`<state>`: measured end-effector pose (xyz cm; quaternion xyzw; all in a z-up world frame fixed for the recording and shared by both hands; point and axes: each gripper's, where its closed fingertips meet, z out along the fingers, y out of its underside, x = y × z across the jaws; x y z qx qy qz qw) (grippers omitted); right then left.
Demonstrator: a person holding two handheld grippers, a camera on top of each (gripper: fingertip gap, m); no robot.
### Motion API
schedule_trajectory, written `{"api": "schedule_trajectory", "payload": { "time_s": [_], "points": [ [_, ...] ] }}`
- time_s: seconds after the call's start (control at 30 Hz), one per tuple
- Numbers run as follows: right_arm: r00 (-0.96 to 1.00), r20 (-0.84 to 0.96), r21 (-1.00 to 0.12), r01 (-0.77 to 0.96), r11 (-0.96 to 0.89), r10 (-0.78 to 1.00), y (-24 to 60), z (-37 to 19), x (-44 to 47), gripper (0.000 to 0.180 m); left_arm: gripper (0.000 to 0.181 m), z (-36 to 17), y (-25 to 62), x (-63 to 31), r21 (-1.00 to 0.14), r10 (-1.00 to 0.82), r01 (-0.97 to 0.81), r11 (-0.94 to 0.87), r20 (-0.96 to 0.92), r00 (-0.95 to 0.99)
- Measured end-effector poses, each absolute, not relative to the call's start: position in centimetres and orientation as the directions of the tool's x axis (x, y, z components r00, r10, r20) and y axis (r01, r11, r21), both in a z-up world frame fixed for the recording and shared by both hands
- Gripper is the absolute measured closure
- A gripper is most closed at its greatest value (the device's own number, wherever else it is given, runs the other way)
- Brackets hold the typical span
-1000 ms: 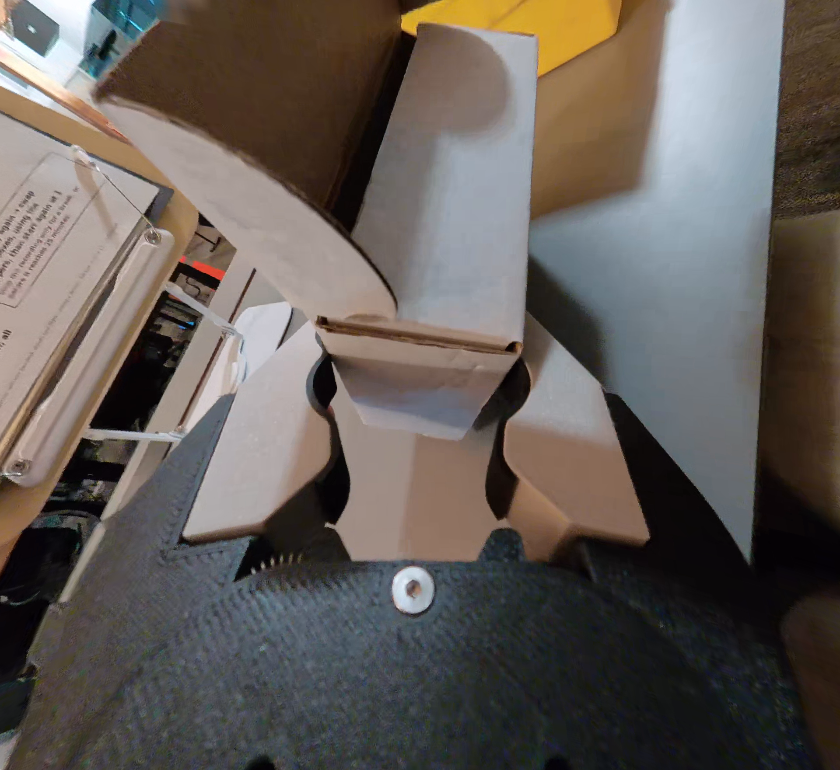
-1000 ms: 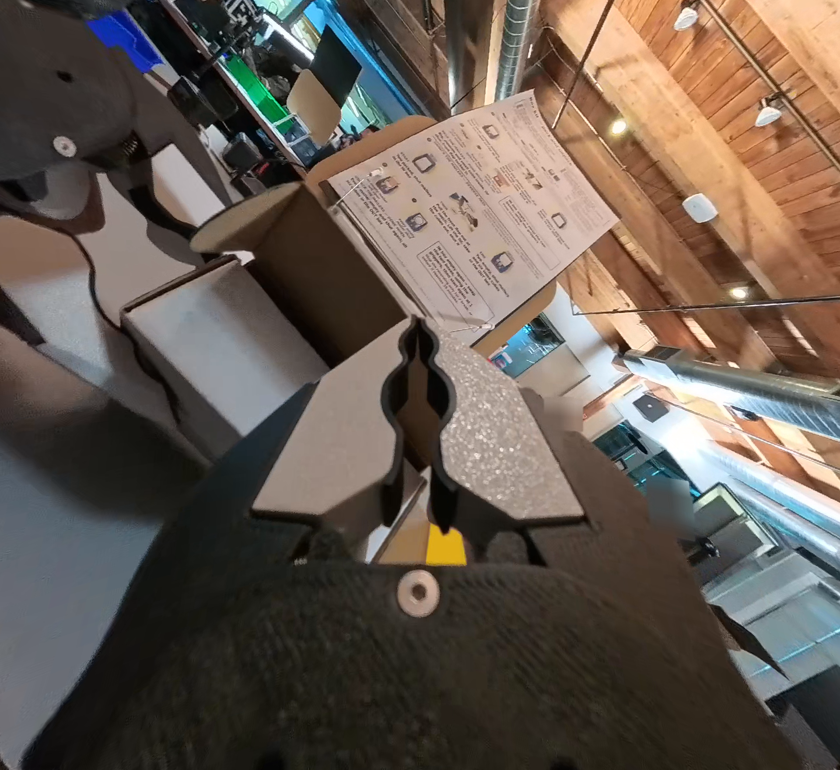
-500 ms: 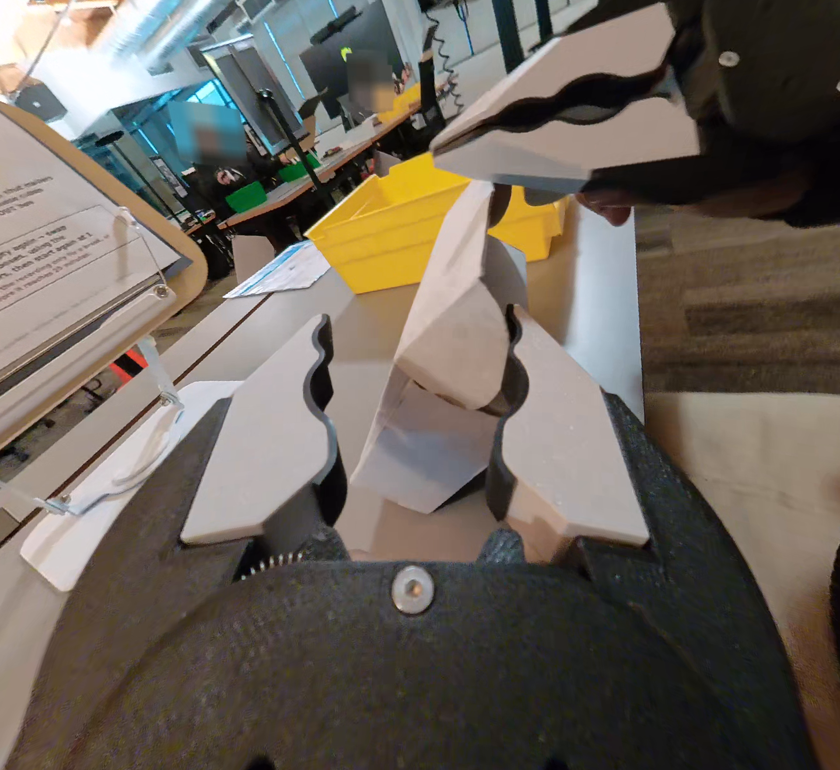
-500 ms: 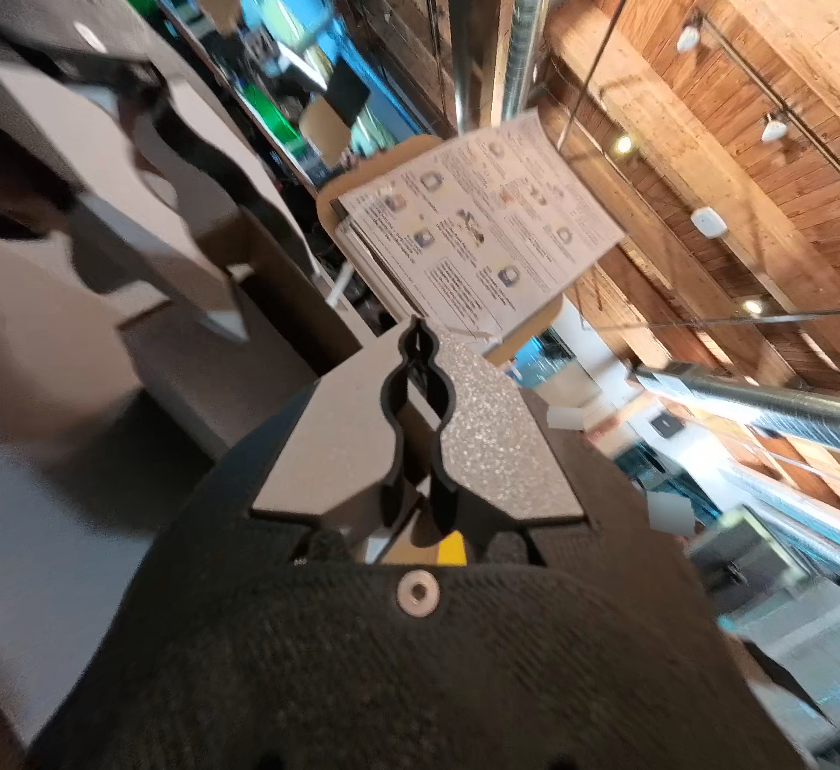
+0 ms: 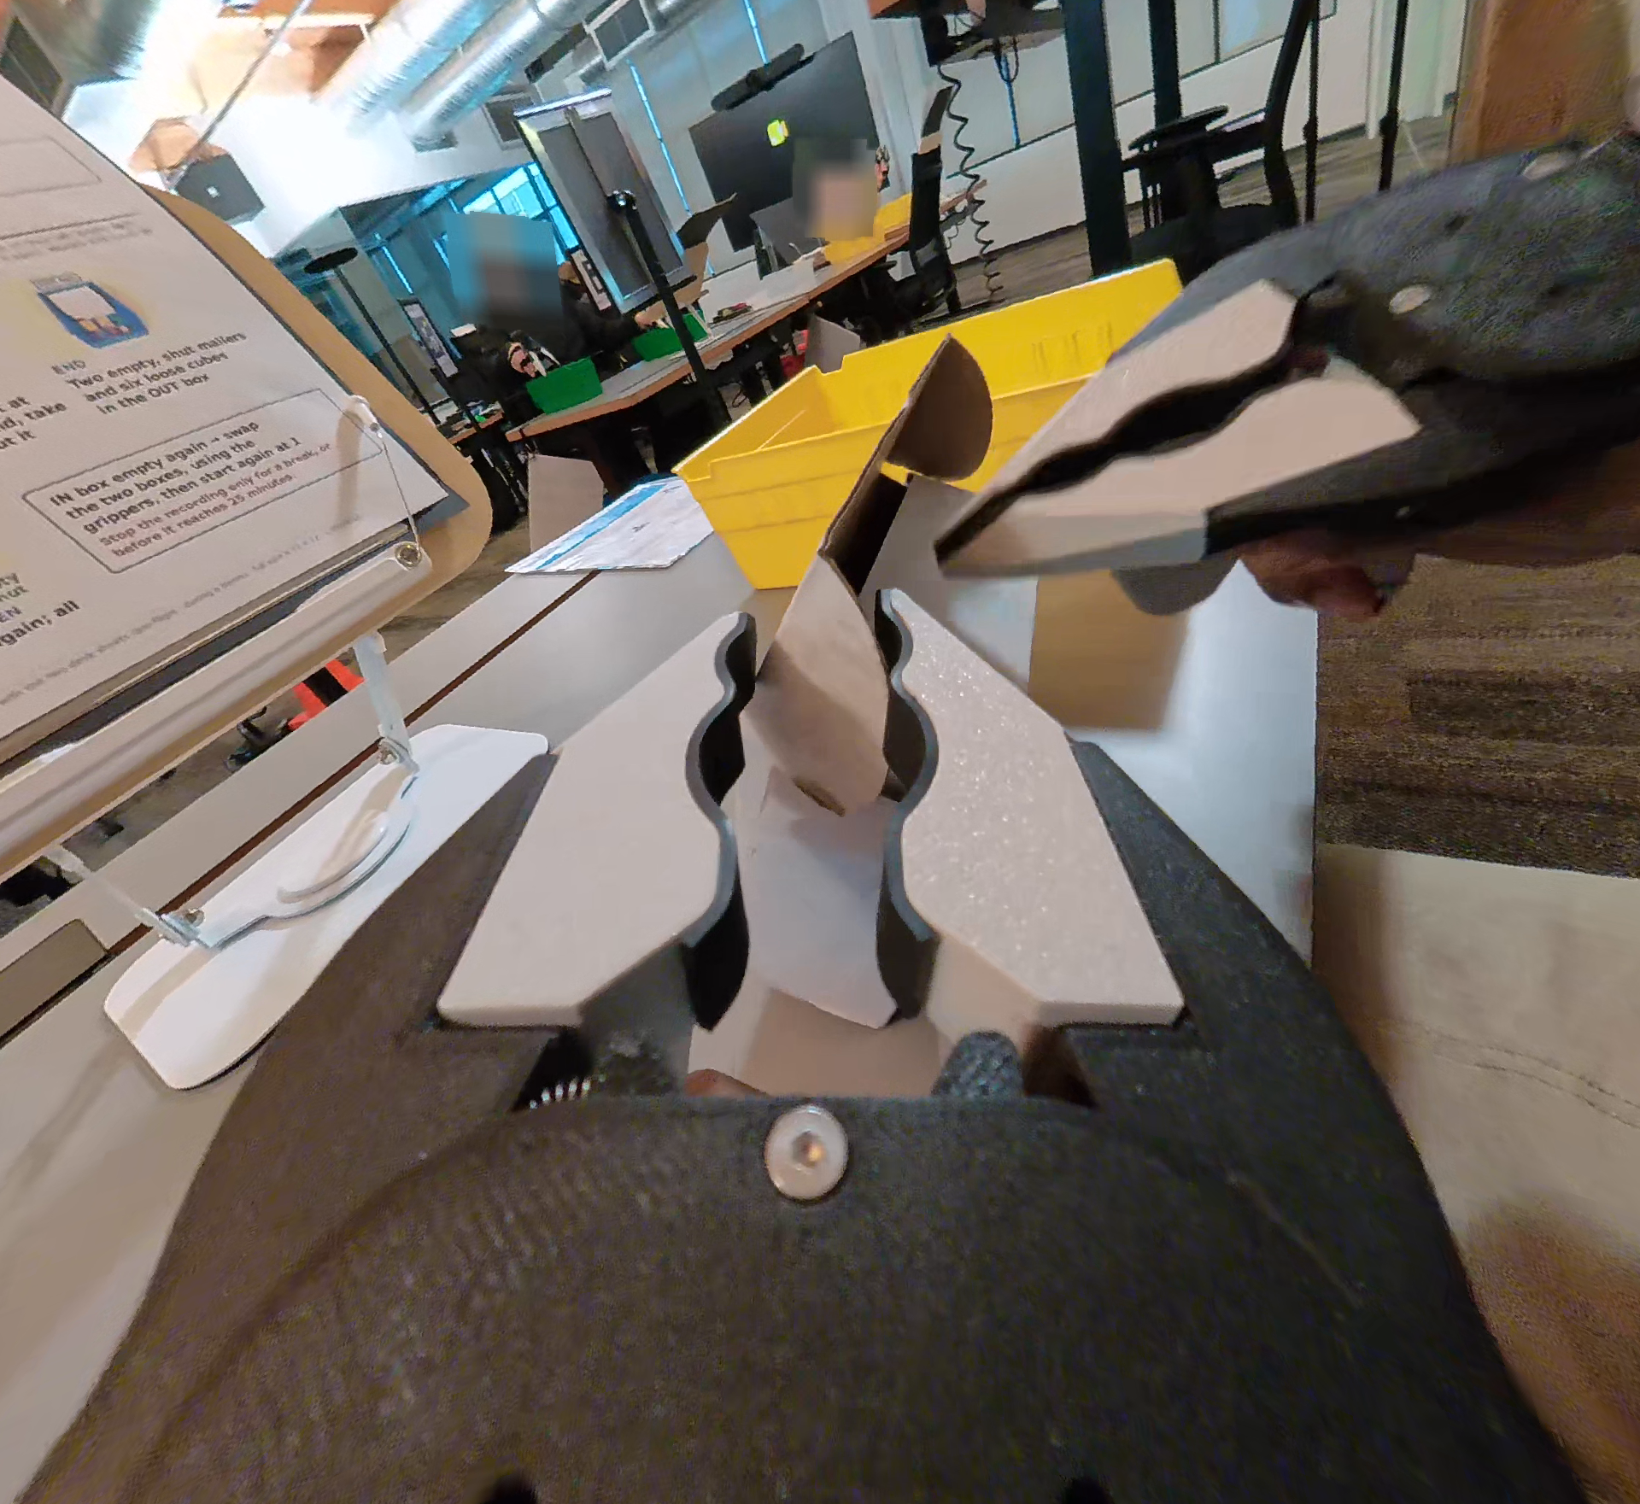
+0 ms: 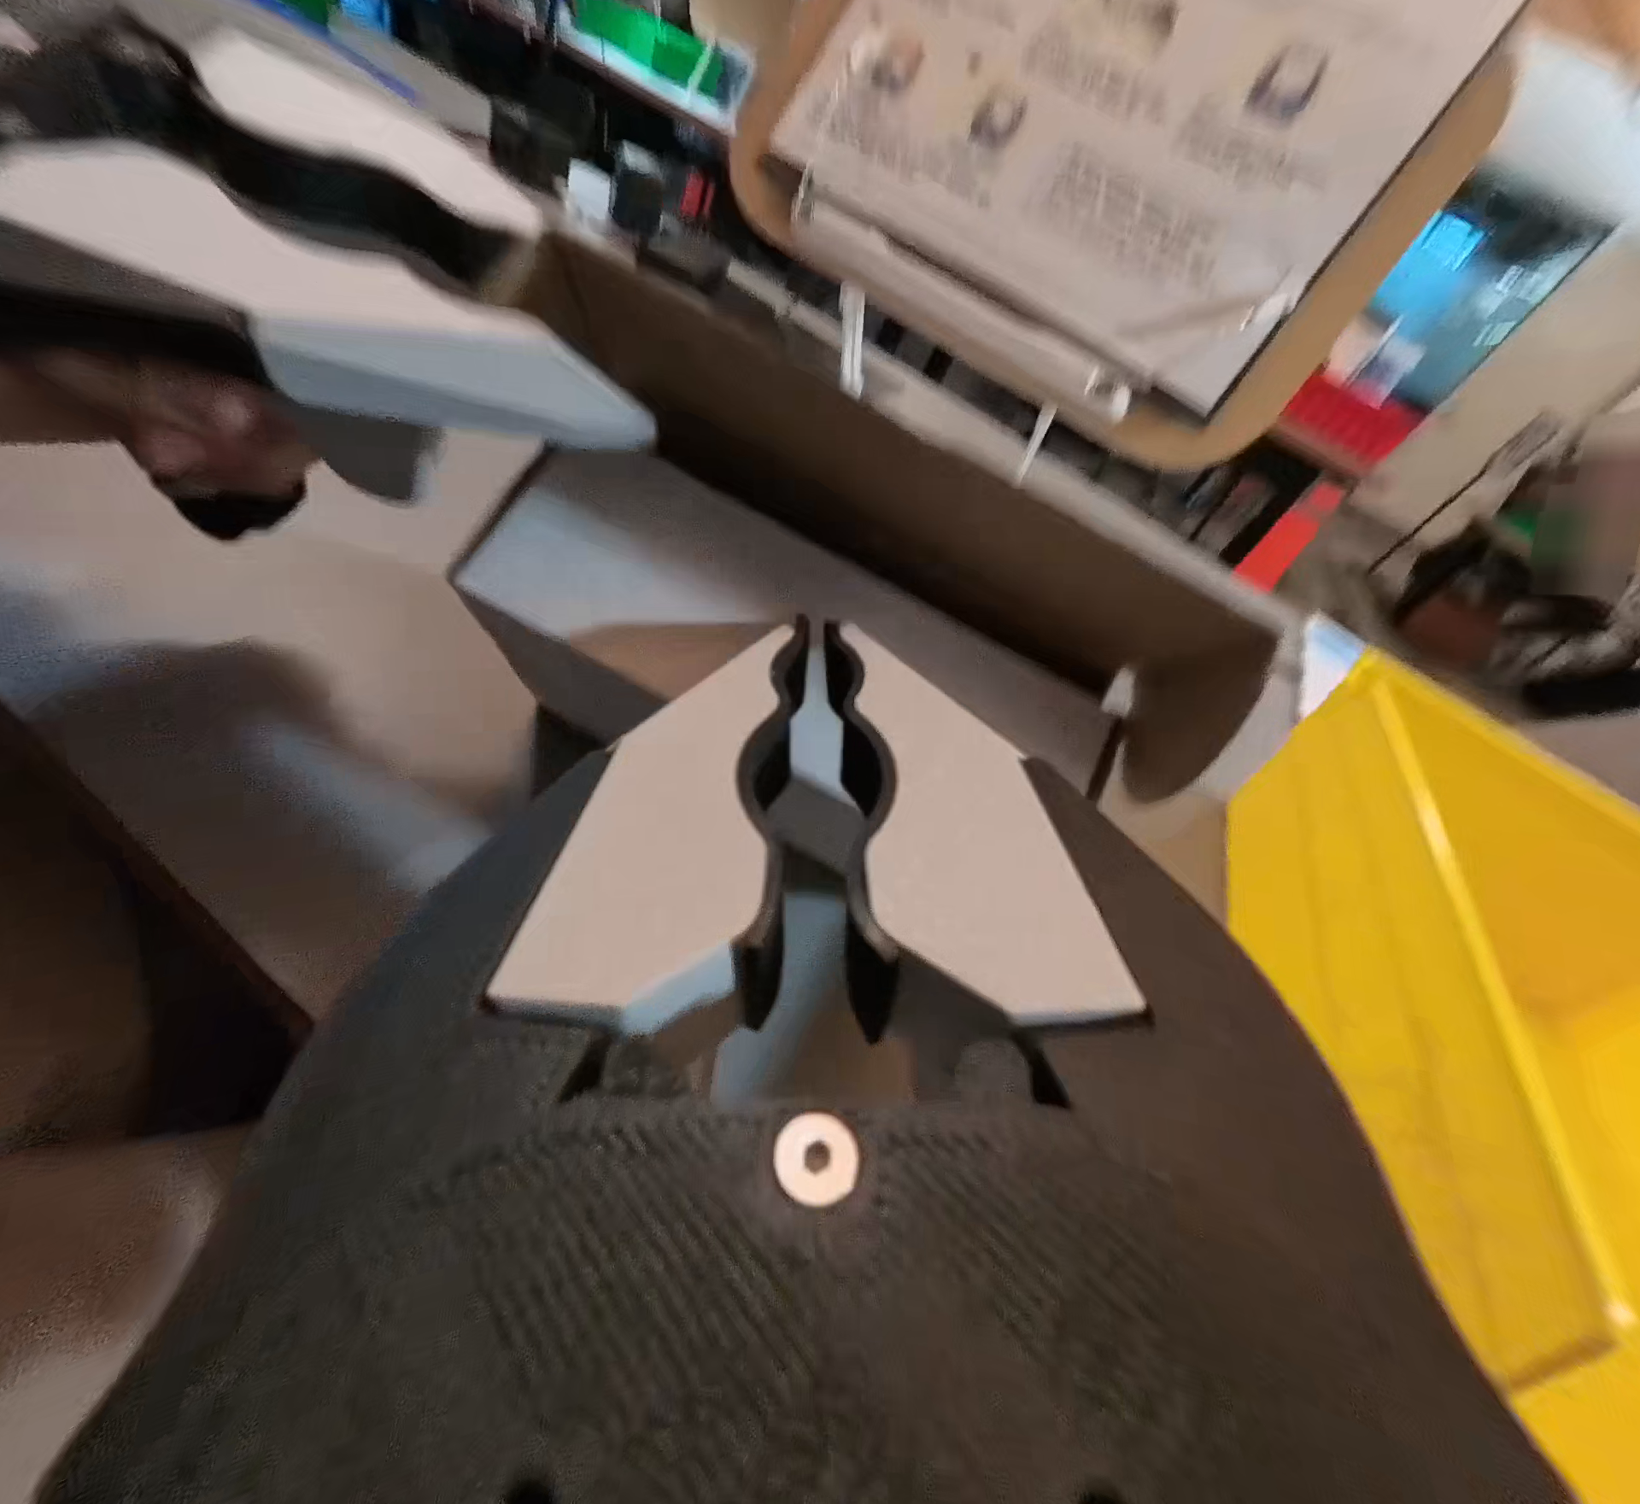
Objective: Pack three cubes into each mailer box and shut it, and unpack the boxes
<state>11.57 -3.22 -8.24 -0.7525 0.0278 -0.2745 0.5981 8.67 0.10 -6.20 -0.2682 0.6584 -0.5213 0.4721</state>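
Observation:
A grey mailer box with a brown inside stands open on the table; no cubes show. In the left wrist view my left gripper (image 5: pixel 812 623) is closed on a rounded flap (image 5: pixel 825 707) of the box, and a second rounded flap (image 5: pixel 941 423) stands up behind it. My right gripper (image 5: pixel 958 556) comes in from the right, shut, with its tip just above the box. In the blurred right wrist view my right gripper (image 6: pixel 812 627) is shut and empty, pointing at the box (image 6: pixel 621 565) and its raised lid (image 6: pixel 887 476). The left gripper (image 6: pixel 586 326) reaches in from the upper left.
A yellow bin (image 5: pixel 799 485) sits behind the box, and shows at the right in the right wrist view (image 6: pixel 1420 1018). An instruction sheet on a stand (image 5: pixel 177 441) is at the left, its white base (image 5: pixel 311 885) on the grey table (image 5: pixel 497 689). People sit at far desks.
My left gripper has narrowed from wide open onto the box flap. My right gripper has swung down from facing the ceiling toward the box and the yellow bin.

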Motion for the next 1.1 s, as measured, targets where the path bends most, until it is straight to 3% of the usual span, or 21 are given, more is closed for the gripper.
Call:
{"api": "schedule_trajectory", "payload": {
  "time_s": [0.17, 0.3, 0.37, 0.5, 0.57, 0.67, 0.8, 1.0, 1.1],
  "points": [
    [0.913, 0.299, -0.926, 0.207, -0.316, -0.277, -3.3, -9.9, 11.1, 0.180, 0.148, -4.8, 2.1, 9.1, -0.959, -0.902, 0.158, 0.237, -0.278, -0.332],
    [0.939, 0.319, -0.804, 0.197, -0.562, -0.127, -3.3, -15.6, 10.4, 0.180, 0.146, -4.8, 3.2, 9.5, -0.971, -0.924, 0.136, 0.195, -0.229, -0.306],
    [0.916, 0.386, -0.801, 0.273, -0.533, -0.111, -3.0, -14.7, 10.2, 0.178, 0.145, -4.8, 3.2, 9.5, -0.968, -0.923, 0.141, 0.206, -0.240, -0.302],
    [0.843, 0.469, -0.867, 0.382, -0.319, -0.263, -2.8, -9.4, 10.5, 0.162, 0.144, -4.9, 2.6, 9.5, -0.958, -0.912, 0.151, 0.243, -0.278, -0.301],
    [0.813, 0.493, -0.857, 0.392, -0.336, -0.309, -2.9, -9.4, 11.4, 0.154, 0.144, -5.0, 2.3, 9.5, -0.954, -0.906, 0.155, 0.257, -0.294, -0.306],
    [0.839, 0.456, -0.838, 0.293, -0.460, -0.296, -2.7, -12.5, 12.2, 0.124, 0.142, -5.1, 1.6, 9.3, -0.939, -0.888, 0.168, 0.300, -0.339, -0.310],
    [0.886, 0.405, -0.810, 0.233, -0.538, -0.226, -2.7, -14.9, 11.7, 0.142, 0.142, -4.9, 1.0, 9.3, -0.923, -0.874, 0.184, 0.337, -0.379, -0.304],
    [0.851, 0.504, -0.745, 0.341, -0.573, -0.150, -3.2, -15.3, 11.6, 0.161, 0.139, -1.2, 1.7, 12.3, -0.858, -0.840, 0.256, 0.446, -0.500, -0.210],
    [0.869, 0.480, -0.760, 0.346, -0.550, -0.116, -3.3, -15.1, 11.1, 0.169, 0.137, -0.4, 5.3, 17.1, -0.824, -0.824, 0.106, 0.557, -0.564, -0.052]
  ]
}}
